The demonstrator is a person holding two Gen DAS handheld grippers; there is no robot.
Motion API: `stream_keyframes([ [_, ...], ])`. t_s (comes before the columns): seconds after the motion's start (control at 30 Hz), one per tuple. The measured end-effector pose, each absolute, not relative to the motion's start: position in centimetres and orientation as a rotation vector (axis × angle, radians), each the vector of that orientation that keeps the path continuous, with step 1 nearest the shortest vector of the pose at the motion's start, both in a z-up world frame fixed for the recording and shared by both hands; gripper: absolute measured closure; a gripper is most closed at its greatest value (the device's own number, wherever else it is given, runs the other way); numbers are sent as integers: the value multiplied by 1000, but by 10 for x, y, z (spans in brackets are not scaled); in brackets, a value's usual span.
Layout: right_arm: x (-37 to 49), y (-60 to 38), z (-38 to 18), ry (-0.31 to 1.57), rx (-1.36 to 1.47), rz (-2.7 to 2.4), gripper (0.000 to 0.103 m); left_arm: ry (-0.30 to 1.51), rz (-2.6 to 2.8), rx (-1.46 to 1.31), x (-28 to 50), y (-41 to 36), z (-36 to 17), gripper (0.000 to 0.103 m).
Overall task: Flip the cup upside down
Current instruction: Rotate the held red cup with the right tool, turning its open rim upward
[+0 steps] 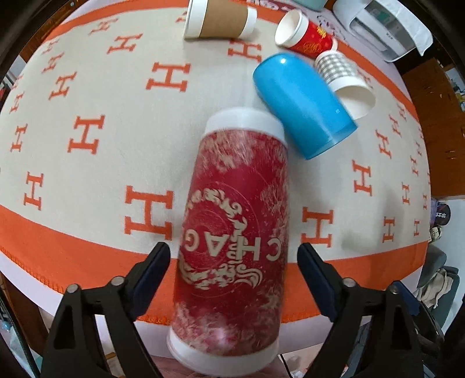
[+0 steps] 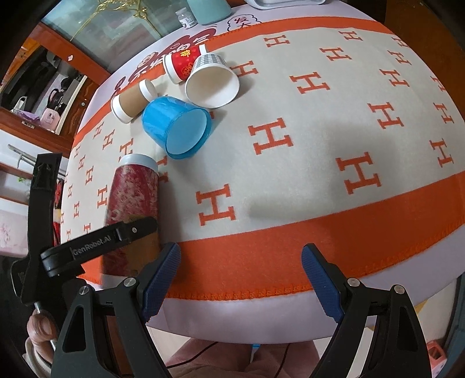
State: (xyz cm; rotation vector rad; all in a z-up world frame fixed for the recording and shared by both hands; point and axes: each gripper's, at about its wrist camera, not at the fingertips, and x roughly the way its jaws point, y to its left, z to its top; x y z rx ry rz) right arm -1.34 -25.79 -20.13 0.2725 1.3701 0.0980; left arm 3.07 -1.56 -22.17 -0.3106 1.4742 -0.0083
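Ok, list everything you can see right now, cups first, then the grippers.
Red cup: 1, red with white ends, lying between the left fingers, near table edge.
Blue cup: 1, blue, on its side, mid-cloth.
Sleeve cup: 1, white with brown sleeve, on its side, far edge.
Small red cup: 1, red, on its side, far edge.
Checked cup: 1, grey-white, on its side, beside the small red cup.
Cloth: 1, cream and orange.
Left gripper: open around red cup.
Right gripper: open, empty.

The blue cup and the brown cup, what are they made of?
The blue cup looks like glossy plastic: light glints on its smooth, see-through rim. The brown cup looks like white paper in a matte cardboard sleeve, though that's a guess.
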Motion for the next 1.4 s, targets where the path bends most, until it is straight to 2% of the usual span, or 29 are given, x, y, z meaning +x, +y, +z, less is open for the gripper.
stream_keyframes([
  [0.27, -13, -253, -185, 1352, 256, 172, 16, 1401, 4, -282, 14, -5, -181, 14],
  [0.67, 0, -210, -163, 1383, 275, 337, 16, 1228, 27, -222, -11, 55, -123, 14],
  [1.0, 44, -155, -182, 1489, 309, 325, 16, 1315, -20, -227, 10, 95, -137, 14],
  [1.4, 106, -108, -245, 1622, 260, 203, 16, 1389, -69, -146, 47, 120, -171, 14],
])
